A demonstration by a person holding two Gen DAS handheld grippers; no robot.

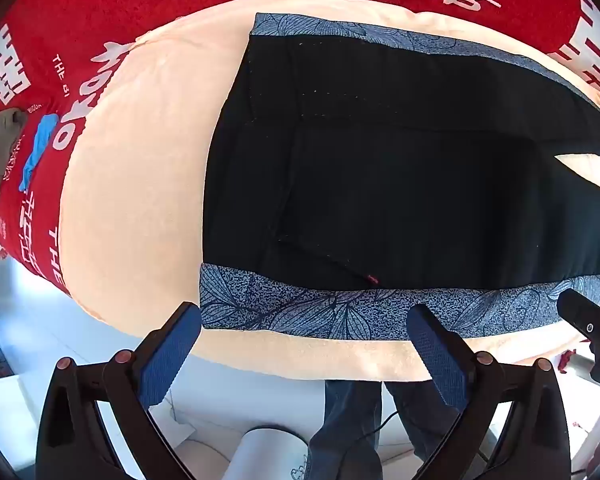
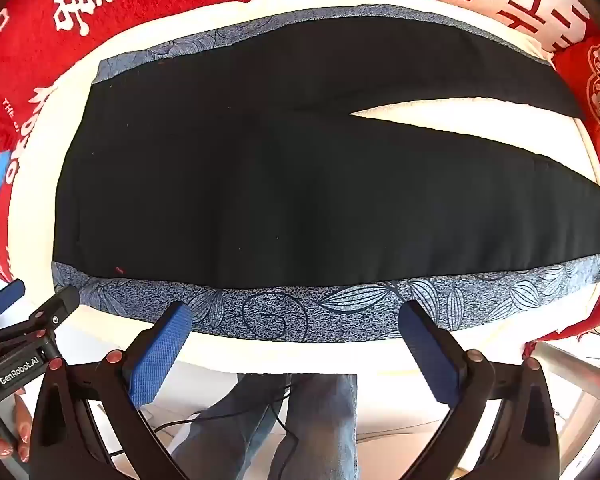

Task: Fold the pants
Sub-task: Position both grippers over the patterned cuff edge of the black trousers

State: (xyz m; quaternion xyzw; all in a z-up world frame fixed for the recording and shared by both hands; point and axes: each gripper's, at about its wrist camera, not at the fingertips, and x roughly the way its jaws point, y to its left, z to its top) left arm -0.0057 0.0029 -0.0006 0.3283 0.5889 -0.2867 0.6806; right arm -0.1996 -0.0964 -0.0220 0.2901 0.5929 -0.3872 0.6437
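While both wrist cams look down on the same spread, the right wrist view takes in nearly the whole pair of black pants point(image 2: 284, 176), laid flat w/ waist at left and legs running right. A narrow wedge of pale surface shows in the split between the two legs at far right. Blue floral trim point(image 2: 340, 308) runs along the near edge, w/ a matching band on the far edge. Left wrist view shows only the waist half of the pants point(image 1: 400, 168), but picks up stitch lines and a small red tag point(image 1: 371, 278) near the trim that are barely visible from the right side.

Under the pants is a cream pad point(image 1: 140, 184), and that sits on a red cloth w/ white characters point(image 2: 44, 60) covering the counter. A blue item point(image 1: 38, 152) lies on the red cloth at far left; can't tell what it is.

Left gripper point(image 1: 304, 328) hovers at the near edge by the waist corner, fingers point(image 1: 168, 354) spread wide, nothing held. Right gripper point(image 2: 294, 324) sits further right along the same near trim, fingers point(image 2: 160, 354) also wide apart and empty. Each cam catches the other gripper at its frame edge.
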